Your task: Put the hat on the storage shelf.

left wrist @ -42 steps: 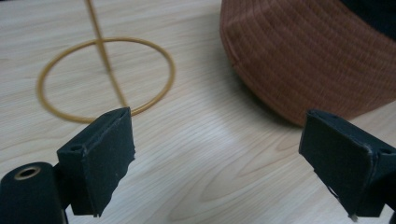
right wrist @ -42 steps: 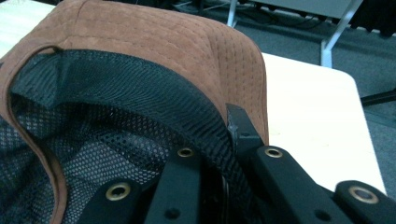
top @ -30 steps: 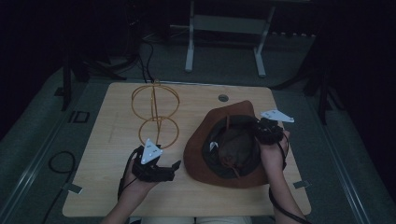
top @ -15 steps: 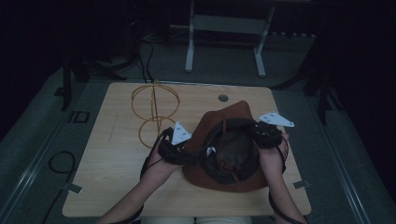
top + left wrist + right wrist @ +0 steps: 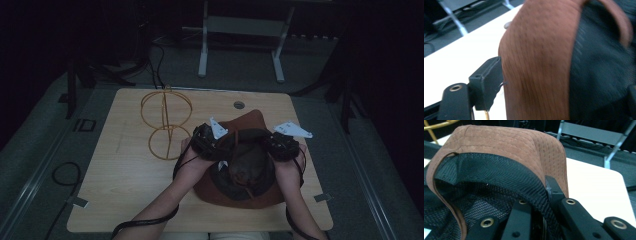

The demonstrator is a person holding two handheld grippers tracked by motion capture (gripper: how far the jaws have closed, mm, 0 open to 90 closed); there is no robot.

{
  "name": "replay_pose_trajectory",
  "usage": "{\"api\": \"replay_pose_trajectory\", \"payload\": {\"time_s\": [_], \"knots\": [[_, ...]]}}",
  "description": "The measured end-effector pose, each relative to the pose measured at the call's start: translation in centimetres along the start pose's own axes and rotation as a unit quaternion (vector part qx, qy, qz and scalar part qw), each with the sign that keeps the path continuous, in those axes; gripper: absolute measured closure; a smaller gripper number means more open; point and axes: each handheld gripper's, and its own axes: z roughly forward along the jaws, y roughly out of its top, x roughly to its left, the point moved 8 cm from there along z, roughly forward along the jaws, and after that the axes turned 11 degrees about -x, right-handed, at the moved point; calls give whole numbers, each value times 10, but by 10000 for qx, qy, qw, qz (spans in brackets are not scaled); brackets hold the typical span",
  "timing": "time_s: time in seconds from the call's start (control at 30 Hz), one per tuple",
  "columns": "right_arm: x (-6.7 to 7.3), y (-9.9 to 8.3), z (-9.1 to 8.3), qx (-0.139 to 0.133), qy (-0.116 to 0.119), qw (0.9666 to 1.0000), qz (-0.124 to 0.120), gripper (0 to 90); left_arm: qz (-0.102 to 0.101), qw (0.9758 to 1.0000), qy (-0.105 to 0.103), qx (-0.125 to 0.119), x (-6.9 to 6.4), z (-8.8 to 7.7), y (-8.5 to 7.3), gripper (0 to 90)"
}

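Both grippers at the upturned brown hat

Now the hat (image 5: 250,185) lies crown down on the table (image 5: 125,190), its opening facing up. It is brown suede-like cloth with rows of stitching and small perforations, lined inside with black mesh, and a thin brown cord runs across the hollow. In the high view its long axis runs from the person's edge of the table toward the far edge, with 1 part of the brim (image 5: 252,120) turned up at the far end.

The right gripper (image 5: 281,146) sits at the hat's right rim, and its 2 jaws are clamped tight on the black-lined edge, 1 inside and 1 outside the brown wall. The left gripper (image 5: 212,142) is at the opposite rim, its jaws still apart but having just been closing; the brown wall (image 5: 536,65) stands between them, touching the near jaw, while the other jaw is barely visible, so a firm grip cannot be confirmed.

Beyond the left gripper stands a gold wire stand (image 5: 165,122), apart from the hat
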Motion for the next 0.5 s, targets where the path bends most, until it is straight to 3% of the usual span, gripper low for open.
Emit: {"api": "replay_pose_trajectory", "payload": {"time_s": [0.13,0.17,0.3,0.37,0.5], "knots": [[5,3,-3,-48,15,10000,-76,845,32,9998,107,136,-1,6,-1,308],[6,3,-4,-62,20,10000,-69,845,72,9998,114,162,-2,7,-2,362],[8,4,-7,-80,9,9999,-71,845,-105,9997,212,-32,0,8,2,663],[10,4,-8,-69,44,9999,-84,844,-37,9997,223,-76,0,8,4,797],[12,5,-12,-122,104,9998,-74,841,-136,9996,170,-195,4,6,11,867]]}}
